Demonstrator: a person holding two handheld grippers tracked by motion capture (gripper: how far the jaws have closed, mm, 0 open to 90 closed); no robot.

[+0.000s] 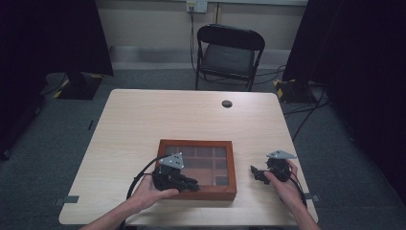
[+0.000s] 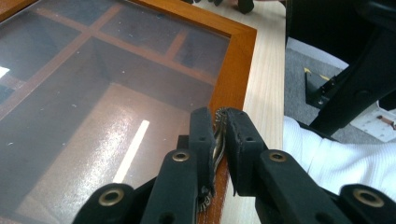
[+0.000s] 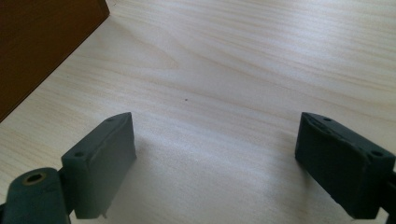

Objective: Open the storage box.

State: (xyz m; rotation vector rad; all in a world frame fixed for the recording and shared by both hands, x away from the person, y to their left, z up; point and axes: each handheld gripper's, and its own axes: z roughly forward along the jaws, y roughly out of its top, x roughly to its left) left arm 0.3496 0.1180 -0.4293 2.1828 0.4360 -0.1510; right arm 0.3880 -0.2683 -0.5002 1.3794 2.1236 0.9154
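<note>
A brown wooden box (image 1: 196, 143) with a glass lid and dividers inside lies near the table's front edge. My left gripper (image 1: 193, 184) rests at the box's front rim (image 2: 233, 70). In the left gripper view that gripper (image 2: 218, 119) is shut on a small striped tab (image 2: 219, 140) at the lid's front edge. My right gripper (image 1: 254, 171) sits on the table just right of the box, apart from it. In the right gripper view it (image 3: 215, 135) stands open over bare wood, with the box's side wall (image 3: 42, 42) at the upper left.
The light wooden table (image 1: 143, 120) has a round cable hole (image 1: 227, 103) near its far edge. A black folding chair (image 1: 229, 52) stands behind the table. A white sleeve (image 2: 327, 163) lies beside the table's front edge.
</note>
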